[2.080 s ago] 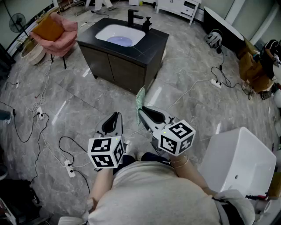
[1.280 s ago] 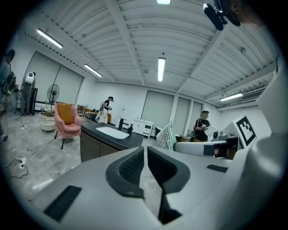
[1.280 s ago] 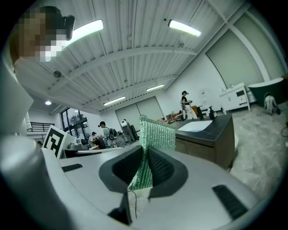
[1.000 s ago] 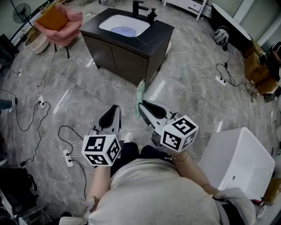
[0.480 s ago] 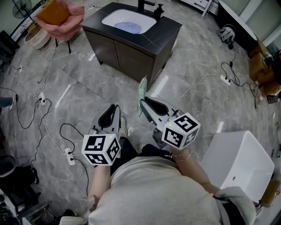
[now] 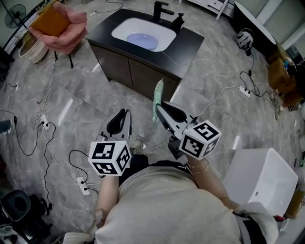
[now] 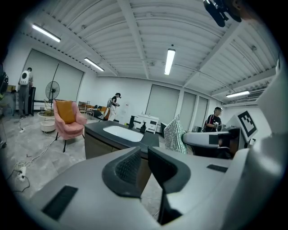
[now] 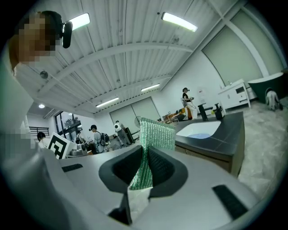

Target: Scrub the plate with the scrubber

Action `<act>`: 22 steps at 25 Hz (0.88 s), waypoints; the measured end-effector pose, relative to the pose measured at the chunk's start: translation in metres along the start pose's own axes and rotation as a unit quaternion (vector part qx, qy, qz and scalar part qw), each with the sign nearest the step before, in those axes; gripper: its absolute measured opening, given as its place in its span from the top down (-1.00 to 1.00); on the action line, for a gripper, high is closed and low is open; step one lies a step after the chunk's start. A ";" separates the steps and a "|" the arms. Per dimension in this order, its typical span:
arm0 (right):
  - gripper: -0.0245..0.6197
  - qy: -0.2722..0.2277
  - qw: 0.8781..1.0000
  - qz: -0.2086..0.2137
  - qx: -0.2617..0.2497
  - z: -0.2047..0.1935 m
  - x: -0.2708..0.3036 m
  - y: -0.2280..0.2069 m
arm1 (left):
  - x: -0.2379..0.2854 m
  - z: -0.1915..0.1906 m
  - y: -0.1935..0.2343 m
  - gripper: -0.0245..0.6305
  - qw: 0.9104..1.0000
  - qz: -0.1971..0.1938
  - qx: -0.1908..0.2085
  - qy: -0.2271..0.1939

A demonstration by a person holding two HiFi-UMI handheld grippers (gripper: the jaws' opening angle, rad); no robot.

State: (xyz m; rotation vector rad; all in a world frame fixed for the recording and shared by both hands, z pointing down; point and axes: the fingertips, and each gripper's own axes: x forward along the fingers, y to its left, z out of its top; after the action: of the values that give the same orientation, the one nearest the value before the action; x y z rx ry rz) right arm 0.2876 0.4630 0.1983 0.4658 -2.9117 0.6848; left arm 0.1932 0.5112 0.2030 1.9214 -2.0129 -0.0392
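The plate [image 6: 142, 41] lies flat in the white basin [image 6: 125, 25] of a dark worktop [image 6: 187, 46], well apart from both tools, so no scrubbing is under way yet. The right hand-held gripper [image 8: 145, 155] has its jaws pressed together on the lower edge of the green scrubber [image 8: 155, 134], which stands up tall and free above them. The left hand-held gripper [image 7: 145, 156] carries nothing, its jaws drawn almost together with only a thin slit between them. Several things could go wrong from here. The scrubber is pinched only low down, so when it is pushed against the plate its long free part is likely to fold over or work out of the jaws. The plate looks loose in a smooth basin, and unless the empty tool steadies it, it may skate or spin under the strokes. A tool swung in too steeply could also knock the black tap [image 6: 161, 8] behind the basin. Cables [image 6: 46, 143] trail over the floor near the person's feet and could catch a foot on the way to the basin
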 end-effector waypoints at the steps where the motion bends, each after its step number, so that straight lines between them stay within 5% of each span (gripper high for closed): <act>1: 0.74 -0.004 1.000 -0.003 0.000 0.005 0.011 -0.001 | 0.006 0.006 0.010 0.81 1.000 -0.003 0.003 -0.001; 13: 0.74 -0.008 1.000 -0.026 -0.008 0.028 0.101 -0.003 | 0.054 0.042 0.088 0.79 0.999 -0.032 0.008 0.006; 22: 0.74 0.008 0.999 -0.037 -0.002 0.036 0.140 -0.032 | 0.079 0.045 0.129 0.74 1.000 -0.015 -0.014 0.013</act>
State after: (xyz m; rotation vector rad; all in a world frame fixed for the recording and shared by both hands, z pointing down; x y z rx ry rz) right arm 0.1642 0.3822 0.2044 0.5605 -2.8637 0.6685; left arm 0.0563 0.4343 0.2136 1.9247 -1.9573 -0.0483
